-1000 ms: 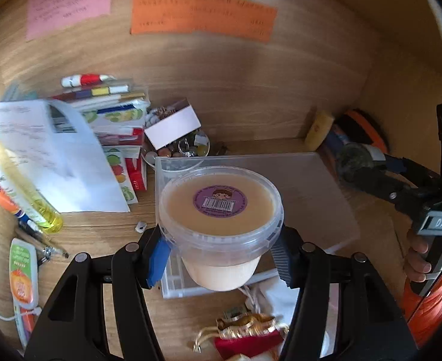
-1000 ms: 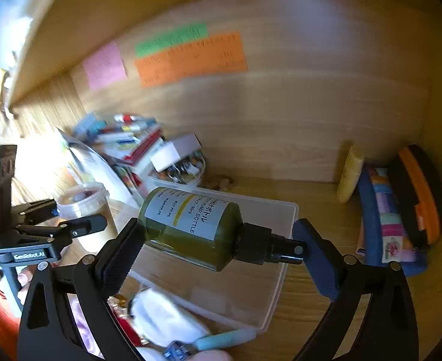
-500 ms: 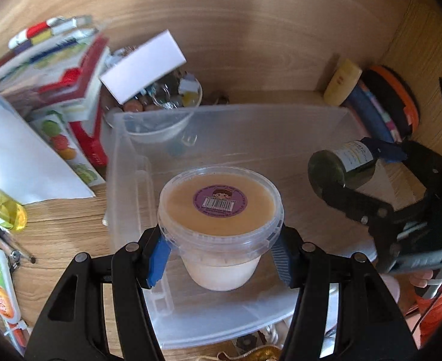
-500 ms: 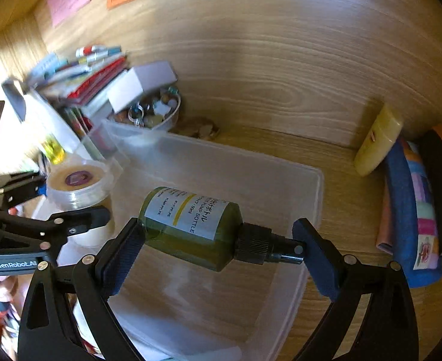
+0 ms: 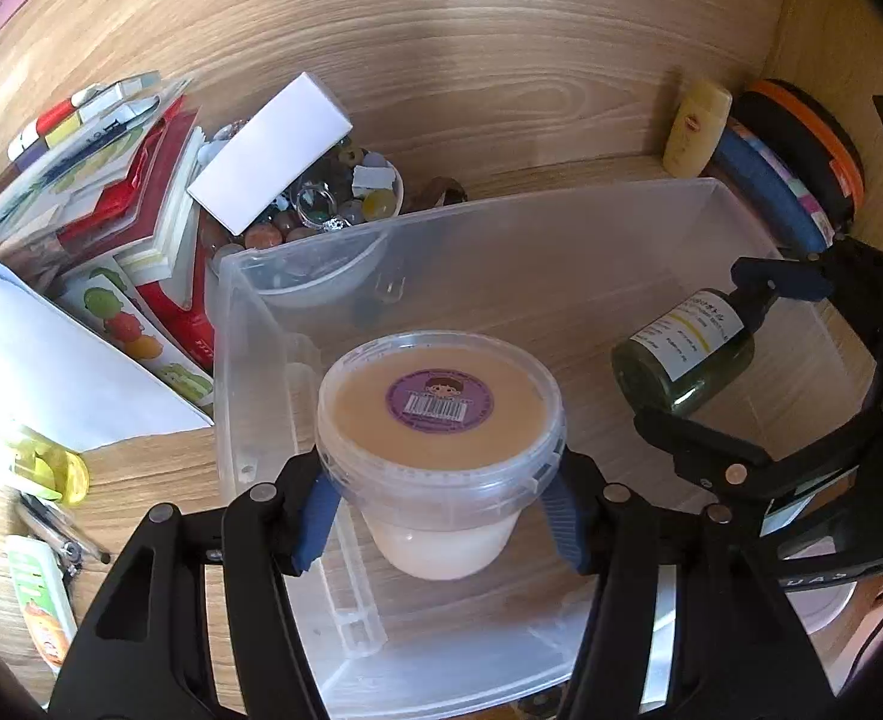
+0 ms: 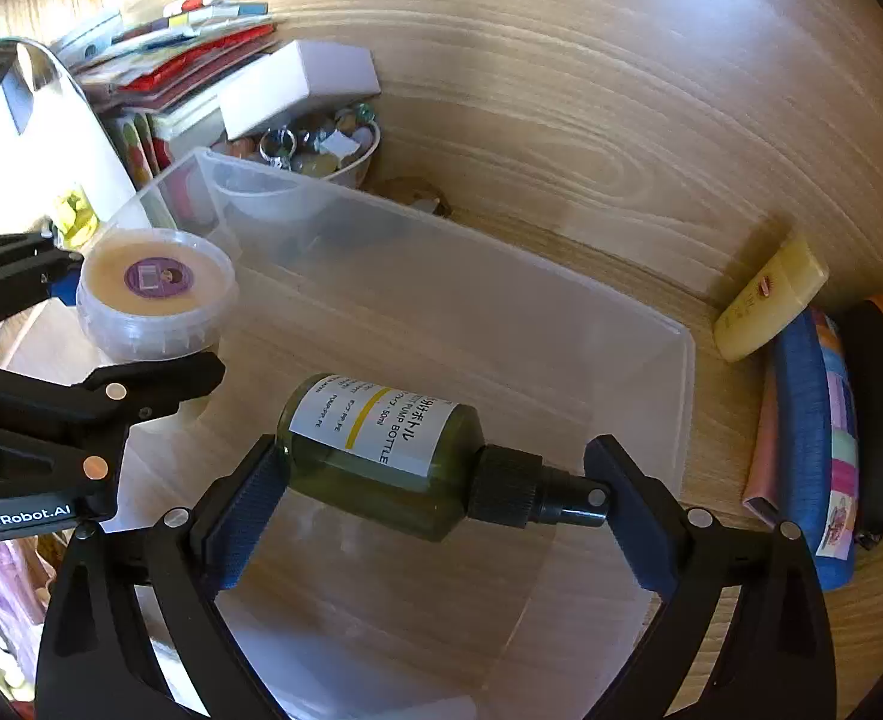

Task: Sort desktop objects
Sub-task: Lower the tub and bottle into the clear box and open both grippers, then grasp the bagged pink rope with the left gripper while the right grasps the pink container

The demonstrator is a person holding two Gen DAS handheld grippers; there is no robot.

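**Wood-grain tabletop, boxed in by wooden walls**

- Clear plastic bin (image 5: 561,252), centre.
- Left hand-held gripper (image 5: 441,516) clamps lidded tub (image 5: 438,414) over bin's left side.
- Right hand-held gripper (image 6: 435,480) grasps green pump bottle (image 6: 381,450) over bin's right.
- Trinket bowl (image 5: 321,204), books (image 5: 129,180) far left.

tub (image 5: 441,414) | lowered into clear bin (image 5: 561,252) | pump bottle (image 6: 381,450) | lowered too

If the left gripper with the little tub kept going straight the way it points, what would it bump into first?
Probably the bottom of the clear plastic bin. The left gripper points down into it, shut on the tub, and nothing else shows beneath it. How much gap remains is hard to judge.
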